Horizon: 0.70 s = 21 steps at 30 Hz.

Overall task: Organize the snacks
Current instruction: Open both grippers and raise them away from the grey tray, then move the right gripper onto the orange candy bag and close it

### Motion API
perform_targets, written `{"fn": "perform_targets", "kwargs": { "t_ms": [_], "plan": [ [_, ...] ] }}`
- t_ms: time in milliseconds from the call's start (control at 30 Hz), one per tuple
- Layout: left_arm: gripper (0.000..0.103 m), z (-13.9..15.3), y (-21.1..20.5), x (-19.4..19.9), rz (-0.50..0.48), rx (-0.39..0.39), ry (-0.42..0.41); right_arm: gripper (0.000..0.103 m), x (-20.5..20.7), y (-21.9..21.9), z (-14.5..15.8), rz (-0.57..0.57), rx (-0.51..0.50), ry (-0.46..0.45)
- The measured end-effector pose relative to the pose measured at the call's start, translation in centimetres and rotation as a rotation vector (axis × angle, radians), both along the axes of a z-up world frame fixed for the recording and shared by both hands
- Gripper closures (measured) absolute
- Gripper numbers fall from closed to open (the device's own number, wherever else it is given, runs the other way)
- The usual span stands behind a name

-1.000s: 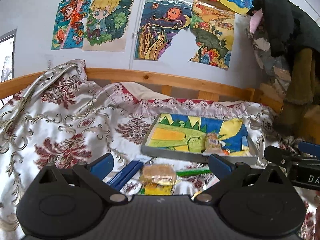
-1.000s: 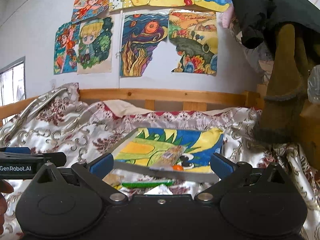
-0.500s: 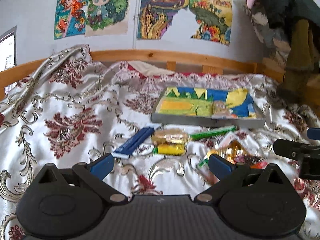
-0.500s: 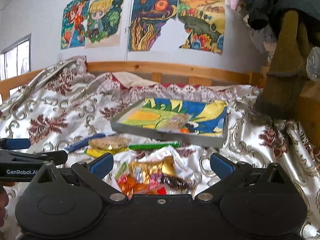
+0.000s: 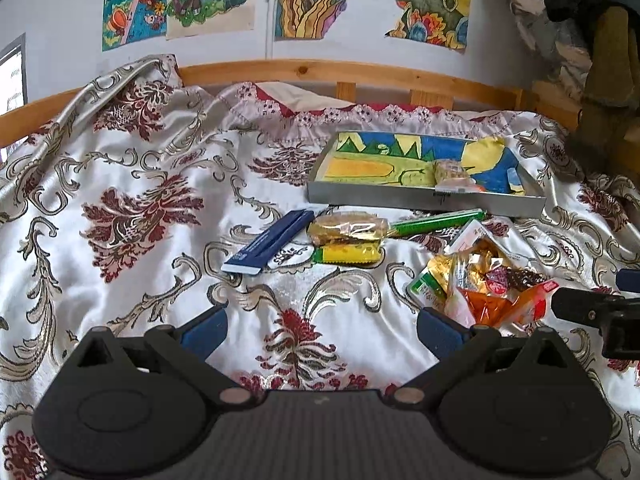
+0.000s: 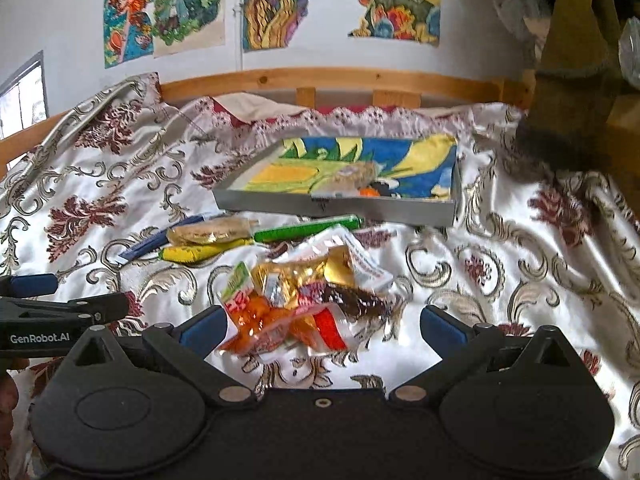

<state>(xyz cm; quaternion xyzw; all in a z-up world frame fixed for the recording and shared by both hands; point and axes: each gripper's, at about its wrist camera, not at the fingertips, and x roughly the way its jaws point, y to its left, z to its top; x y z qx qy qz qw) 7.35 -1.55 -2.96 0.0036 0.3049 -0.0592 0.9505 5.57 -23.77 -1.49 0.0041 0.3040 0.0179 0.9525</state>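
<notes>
**A:** Both of your grippers are empty with the fingers spread wide. The left gripper (image 5: 322,326) hangs over bare bedspread; the right gripper (image 6: 324,326) sits right over the heap of snack packets (image 6: 304,296), and its left finger is just beside the orange packet.

**B:** So which one goes in first?

**A:** I'd use the right, since it's already lined up. Pick one packet at the near edge of the heap instead of reaching into the middle. The wrappers are crinkly and overlap, so a deep bite would likely drag several along. Pinch across a flat seam and lift slowly.

**B:** And where does it go?

**A:** Probably the grey tray (image 6: 416,212) beyond the heap, the one with the bright drawing inside. One wrapped snack (image 6: 352,174) lies in it already. For your left, the closer pieces are the blue pack (image 5: 268,246), the biscuit packet (image 5: 348,229), the yellow bar (image 5: 346,255) beneath it and the green stick (image 5: 438,222) in front of the tray wall.

**B:** Anything about the surface?

**A:** The bedspread (image 5: 160,208) is glossy, patterned and rumpled, so packets may slide and the fingers may snag folds. Behind it are a wooden rail (image 5: 360,76), a wall with coloured drawings (image 5: 180,0), and dark clothes hanging at the right.
</notes>
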Motion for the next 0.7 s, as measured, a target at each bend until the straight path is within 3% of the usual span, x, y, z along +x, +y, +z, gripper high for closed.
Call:
{"fn": "perform_targets", "kwargs": {
  "t_ms": [467,700],
  "plan": [
    [0.0,-0.5,0.2,0.5,0.007,0.003,0.028,0.001,0.4,-0.1,-0.9,-0.002,0.025,0.038],
    [0.0,-1.0,0.5,1.7,0.022,0.007,0.034,0.001,0.9,-0.3,-1.6,0.016,0.088,0.054]
  ]
}}
